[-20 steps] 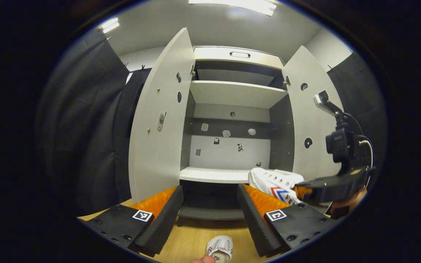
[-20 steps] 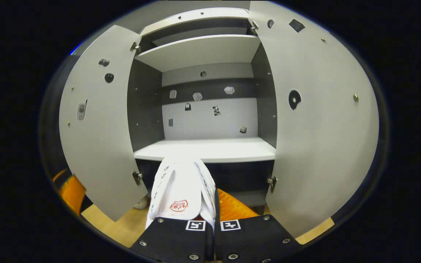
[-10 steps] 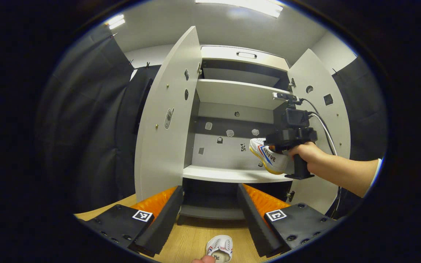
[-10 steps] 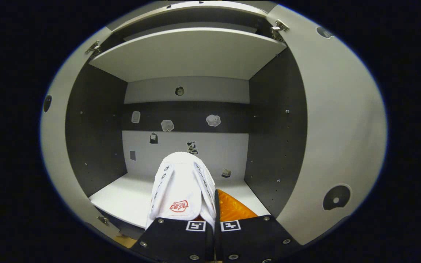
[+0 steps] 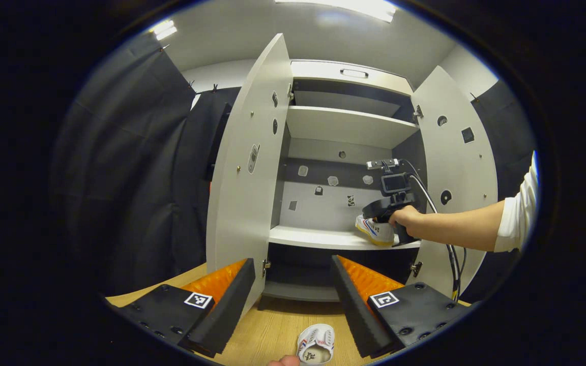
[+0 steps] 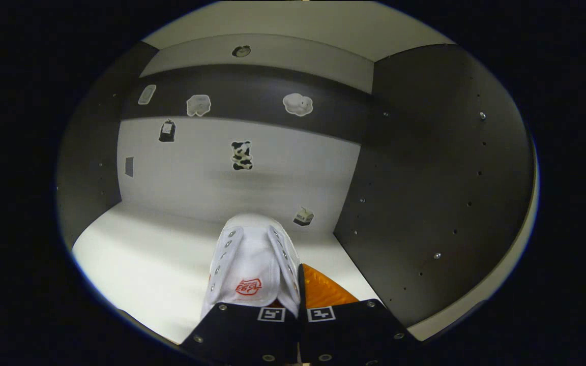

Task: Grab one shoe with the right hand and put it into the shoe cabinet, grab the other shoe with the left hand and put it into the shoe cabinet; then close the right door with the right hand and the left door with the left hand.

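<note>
With the left gripper [image 5: 293, 300] being held wide open and empty over the second shoe [image 5: 316, 344] at 6 o'clock, the first shoe [image 6: 252, 264], being pinched by the right gripper [image 6: 298, 305], has now been carried onto the cabinet shelf [image 6: 140, 249], so release is likely next.

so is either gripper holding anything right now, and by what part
The right gripper holds a white sneaker by its collar beside the tongue. The left gripper is open, holding nothing.

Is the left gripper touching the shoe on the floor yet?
Apart. The left gripper view shows the left gripper open, with bare floor between its fingers and the shoe.
</note>
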### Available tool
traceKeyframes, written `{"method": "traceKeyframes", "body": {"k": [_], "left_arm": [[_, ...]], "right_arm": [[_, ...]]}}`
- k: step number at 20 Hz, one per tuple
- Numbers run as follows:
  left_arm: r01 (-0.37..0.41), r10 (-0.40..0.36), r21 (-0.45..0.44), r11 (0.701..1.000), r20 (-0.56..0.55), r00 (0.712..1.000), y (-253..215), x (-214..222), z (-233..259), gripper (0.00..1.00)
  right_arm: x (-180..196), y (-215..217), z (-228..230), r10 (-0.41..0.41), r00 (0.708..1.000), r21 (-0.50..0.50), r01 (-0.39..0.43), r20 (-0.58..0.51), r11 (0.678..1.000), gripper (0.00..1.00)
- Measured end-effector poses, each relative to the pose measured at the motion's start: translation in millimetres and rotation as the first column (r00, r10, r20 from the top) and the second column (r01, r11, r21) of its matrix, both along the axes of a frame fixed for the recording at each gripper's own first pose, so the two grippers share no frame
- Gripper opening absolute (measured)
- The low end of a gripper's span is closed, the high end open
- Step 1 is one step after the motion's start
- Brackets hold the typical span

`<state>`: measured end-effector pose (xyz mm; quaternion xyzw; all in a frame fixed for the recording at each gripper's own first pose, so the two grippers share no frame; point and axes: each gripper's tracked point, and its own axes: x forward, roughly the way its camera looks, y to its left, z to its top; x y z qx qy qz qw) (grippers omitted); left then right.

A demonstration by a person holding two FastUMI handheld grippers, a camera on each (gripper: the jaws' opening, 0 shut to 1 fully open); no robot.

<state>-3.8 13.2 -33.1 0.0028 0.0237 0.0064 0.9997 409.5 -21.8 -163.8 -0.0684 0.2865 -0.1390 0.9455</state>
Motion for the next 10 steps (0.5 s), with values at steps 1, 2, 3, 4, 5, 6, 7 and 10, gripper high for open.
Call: {"method": "traceKeyframes", "body": {"k": [1, 2, 3, 4, 5, 6, 7, 10], "left_arm": [[-0.005, 0.005, 0.0, 1.0, -0.009, 1.0, 2, -1, -4, 0.96], [-0.007, 0.007, -0.002, 1.0, -0.018, 1.0, 3, -2, -7, 0.96], [-0.008, 0.008, -0.006, 1.0, -0.025, 1.0, 4, -2, -8, 0.96], [-0.008, 0.007, -0.009, 1.0, -0.03, 1.0, 4, -2, -9, 0.96], [-0.007, 0.006, -0.011, 1.0, -0.03, 1.0, 3, -2, -9, 0.96], [-0.005, 0.004, -0.01, 1.0, -0.029, 1.0, 3, -2, -8, 0.96], [-0.004, 0.004, -0.007, 1.0, -0.025, 1.0, 3, -2, -7, 0.96], [0.002, -0.002, -0.005, 1.0, -0.02, 1.0, 0, -1, -6, 0.96]], "right_arm": [[1, 2, -2, -0.002, 1.0, 0.021, 0.002, -0.007, 1.0, 0.02], [0, 3, -3, 0.002, 1.0, 0.031, -0.001, -0.014, 1.0, 0.03], [0, 4, -5, 0.01, 1.0, 0.034, -0.009, -0.021, 0.999, 0.06], [0, 5, -7, 0.014, 0.999, 0.034, -0.013, -0.028, 0.999, 0.08], [-2, 5, -9, 0.012, 0.999, 0.032, -0.011, -0.039, 0.999, 0.14], [-3, 5, -6, 0.015, 0.999, 0.032, -0.014, -0.035, 0.999, 0.17], [-3, 6, -5, 0.021, 0.999, 0.042, -0.019, -0.033, 0.999, 0.22], [-15, 7, 14, 0.043, 0.999, 0.061, -0.043, -0.01, 0.997, 0.43]]}}
